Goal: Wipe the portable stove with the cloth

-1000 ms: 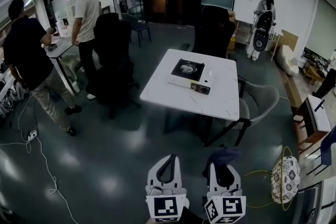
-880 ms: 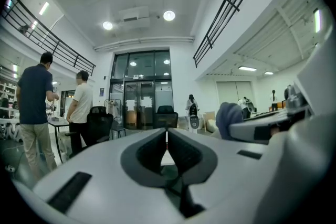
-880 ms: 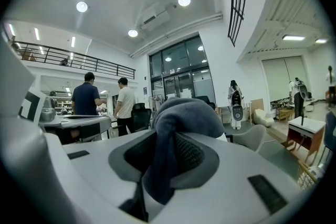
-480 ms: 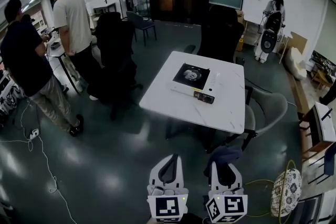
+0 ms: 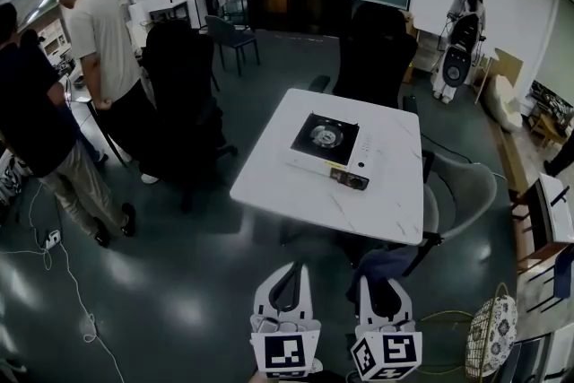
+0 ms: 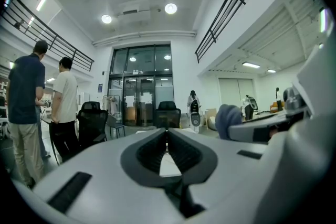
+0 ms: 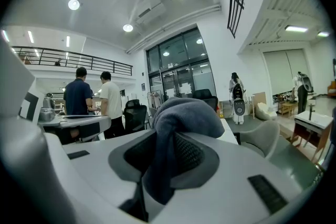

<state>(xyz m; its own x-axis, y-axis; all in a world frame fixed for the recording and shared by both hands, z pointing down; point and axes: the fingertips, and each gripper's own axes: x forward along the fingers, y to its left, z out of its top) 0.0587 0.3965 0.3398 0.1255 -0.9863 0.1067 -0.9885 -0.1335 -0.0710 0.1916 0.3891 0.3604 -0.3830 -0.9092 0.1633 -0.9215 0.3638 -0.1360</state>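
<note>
2 claws: left claw (image 5: 289, 272) and right claw (image 5: 384, 281) sit side by side at the near edge.
Left state: pressed together, nothing between.
Right state: pinching the cloth (image 7: 181, 113), which bunches over its tips.
Stove: portable stove (image 5: 330, 146) lies on the white surface (image 5: 296, 193), well apart from both claws.
People: 2 persons (image 5: 63, 94) stand far left.
</note>
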